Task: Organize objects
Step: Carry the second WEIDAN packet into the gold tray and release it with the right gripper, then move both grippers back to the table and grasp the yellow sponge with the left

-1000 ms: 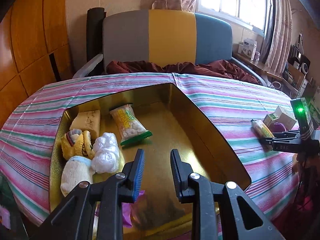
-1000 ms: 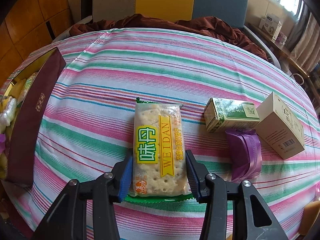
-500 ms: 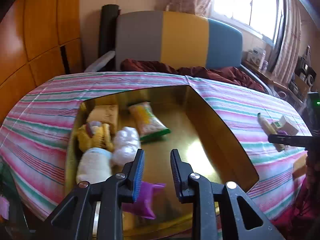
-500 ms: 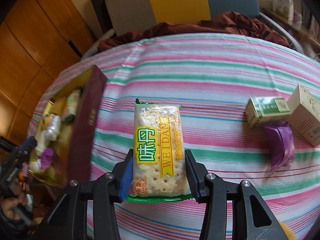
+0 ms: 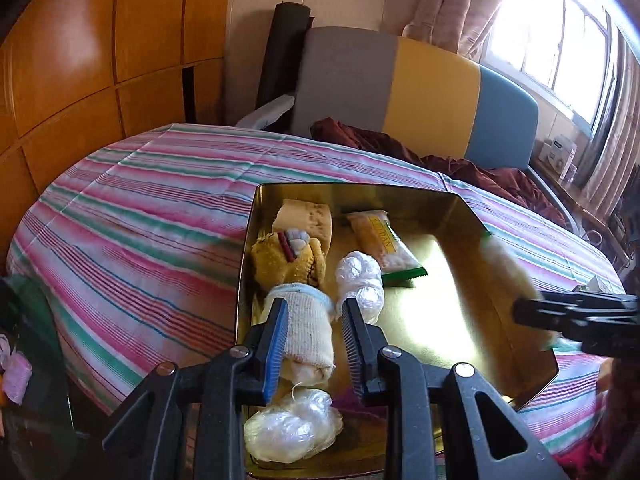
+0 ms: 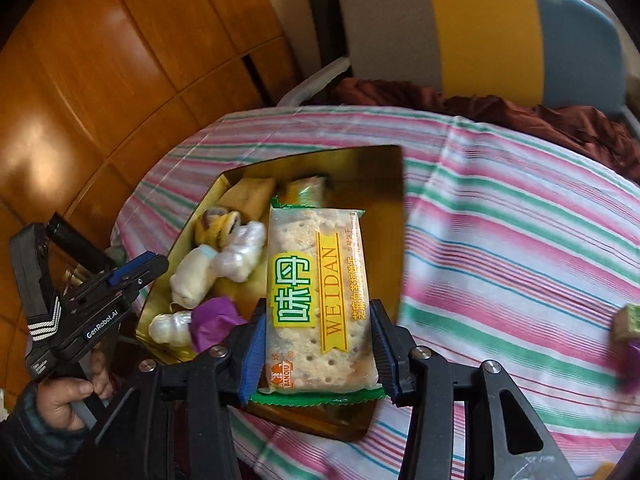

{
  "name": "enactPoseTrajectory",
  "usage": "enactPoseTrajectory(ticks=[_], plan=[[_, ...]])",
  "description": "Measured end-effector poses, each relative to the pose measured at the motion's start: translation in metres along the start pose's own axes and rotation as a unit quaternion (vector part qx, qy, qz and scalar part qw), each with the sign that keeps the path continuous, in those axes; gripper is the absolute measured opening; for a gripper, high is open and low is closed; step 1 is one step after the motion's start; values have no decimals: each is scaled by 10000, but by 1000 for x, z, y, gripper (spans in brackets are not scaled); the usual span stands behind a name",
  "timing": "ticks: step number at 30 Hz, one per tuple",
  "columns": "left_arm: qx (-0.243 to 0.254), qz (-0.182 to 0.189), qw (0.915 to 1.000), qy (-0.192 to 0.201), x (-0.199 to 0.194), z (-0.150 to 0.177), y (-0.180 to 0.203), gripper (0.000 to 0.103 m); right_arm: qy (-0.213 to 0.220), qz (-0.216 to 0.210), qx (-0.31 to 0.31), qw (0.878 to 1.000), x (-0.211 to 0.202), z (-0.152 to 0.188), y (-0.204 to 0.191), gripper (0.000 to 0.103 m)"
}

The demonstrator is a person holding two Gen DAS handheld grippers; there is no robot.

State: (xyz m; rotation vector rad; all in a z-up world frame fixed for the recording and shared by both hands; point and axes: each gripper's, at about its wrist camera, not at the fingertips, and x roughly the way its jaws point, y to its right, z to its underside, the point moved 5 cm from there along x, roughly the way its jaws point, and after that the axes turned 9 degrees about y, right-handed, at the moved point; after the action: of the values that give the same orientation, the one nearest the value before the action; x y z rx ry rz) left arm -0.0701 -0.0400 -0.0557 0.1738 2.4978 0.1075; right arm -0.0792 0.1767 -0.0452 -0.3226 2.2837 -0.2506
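Right wrist view: right claw clamped on cracker packet, held above gold tray on striped worktop; left claw empty, jaws narrow and opening, over white sock roll at tray's near left; second cracker packet lies farther inside.
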Motion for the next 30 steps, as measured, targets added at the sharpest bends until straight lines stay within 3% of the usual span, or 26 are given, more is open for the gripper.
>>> enactPoseTrajectory(ticks=[5, 11, 15, 22, 30], plan=[[-51, 63, 9999, -69, 3, 5, -1, 32, -369, -203, 294, 9987, 47, 6, -16, 51], [-106, 71, 9998, -171, 7, 13, -4, 33, -570, -436, 221, 9972, 63, 20, -30, 51], [-83, 115, 9998, -146, 6, 12, -1, 33, -436, -474, 251, 9976, 52, 22, -30, 52], [135, 308, 9994, -86, -1, 9, 16, 33, 25, -152, 274, 9995, 11, 20, -15, 74], [582, 746, 9955, -86, -9, 11, 52, 33, 516, 336, 645, 9960, -46, 20, 39, 86]])
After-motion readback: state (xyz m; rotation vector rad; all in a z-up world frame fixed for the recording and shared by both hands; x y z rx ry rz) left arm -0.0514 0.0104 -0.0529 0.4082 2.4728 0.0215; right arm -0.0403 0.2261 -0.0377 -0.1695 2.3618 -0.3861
